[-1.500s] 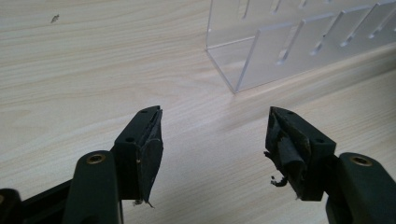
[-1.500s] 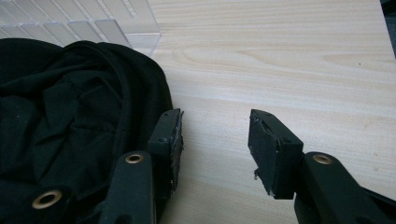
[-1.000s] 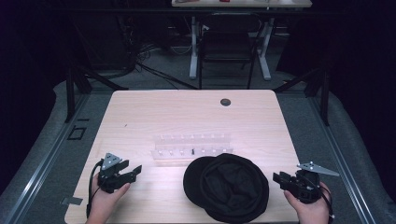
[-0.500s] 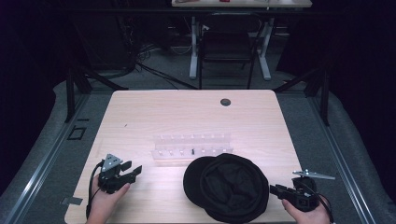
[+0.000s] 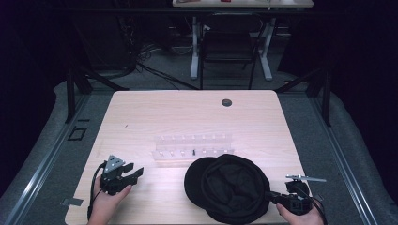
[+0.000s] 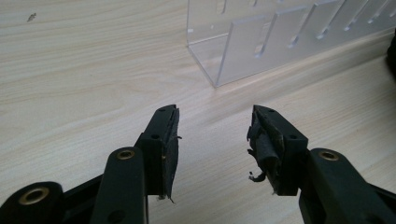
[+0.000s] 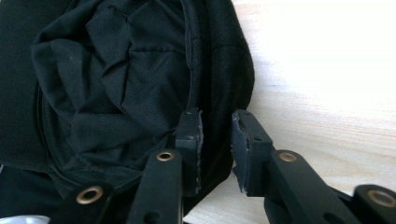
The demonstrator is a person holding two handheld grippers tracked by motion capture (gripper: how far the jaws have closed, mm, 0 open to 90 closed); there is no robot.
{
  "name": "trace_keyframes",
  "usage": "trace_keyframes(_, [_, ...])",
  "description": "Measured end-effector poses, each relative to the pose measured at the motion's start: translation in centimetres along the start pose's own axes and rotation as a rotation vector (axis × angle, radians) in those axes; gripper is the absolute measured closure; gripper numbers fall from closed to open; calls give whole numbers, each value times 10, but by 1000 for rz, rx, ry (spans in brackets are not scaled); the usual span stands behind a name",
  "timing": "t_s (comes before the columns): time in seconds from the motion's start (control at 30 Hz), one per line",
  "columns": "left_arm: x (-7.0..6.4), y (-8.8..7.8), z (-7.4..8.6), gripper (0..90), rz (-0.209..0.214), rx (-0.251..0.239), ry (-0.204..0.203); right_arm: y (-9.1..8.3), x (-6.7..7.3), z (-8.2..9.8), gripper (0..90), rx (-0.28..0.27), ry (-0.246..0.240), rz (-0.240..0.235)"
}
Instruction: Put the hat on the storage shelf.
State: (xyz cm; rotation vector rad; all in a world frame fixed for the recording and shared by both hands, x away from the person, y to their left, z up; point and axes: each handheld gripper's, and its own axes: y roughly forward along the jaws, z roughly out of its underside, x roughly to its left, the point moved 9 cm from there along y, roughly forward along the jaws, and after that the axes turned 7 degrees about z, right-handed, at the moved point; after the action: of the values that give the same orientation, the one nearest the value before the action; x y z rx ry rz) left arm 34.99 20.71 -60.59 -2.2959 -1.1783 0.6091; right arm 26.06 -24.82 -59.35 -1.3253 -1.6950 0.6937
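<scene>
My right gripper (image 7: 217, 140) straddles the black hat's (image 7: 116, 88) rim at six o'clock, jaws narrowly apart, wooden table (image 7: 327, 84) at three.

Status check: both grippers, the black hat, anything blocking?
Left gripper open over bare table. Right gripper straddling the black hat rim, jaws not fully shut. Clear acrylic rack just behind the hat, nothing blocking.
</scene>
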Motion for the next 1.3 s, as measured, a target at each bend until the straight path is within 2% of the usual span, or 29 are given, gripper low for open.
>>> trace_keyframes(0.1, [0, 0, 0, 517, 0, 3, 1, 2, 0, 0, 823, 19, 19, -9])
trace_keyframes(0.3, [0, 0, 0, 521, -1, 0, 2, 4, -4, -3, 866, 47, 33, -15])
trace_keyframes(0.57, [-2, 2, 1, 527, 2, 9, 10, 4, -14, -14, 868, 56, 43, 16])
trace_keyframes(0.63, [-2, 2, 1, 528, 3, 11, 9, 5, -18, -19, 867, 72, 48, 27])
trace_keyframes(0.87, [-2, 2, 1, 527, 5, 12, 8, 9, -20, -28, 844, 122, 48, 32])
trace_keyframes(1.07, [-2, 3, 1, 528, 4, 11, 8, 15, -22, -34, 841, 169, 50, 6])
trace_keyframes(1.23, [-1, 3, 1, 531, 4, 11, 7, 13, -19, -39, 872, 173, 78, -28])
trace_keyframes(1.3, [-1, 3, 1, 532, 4, 9, 6, 11, -19, -40, 873, 182, 73, -28])
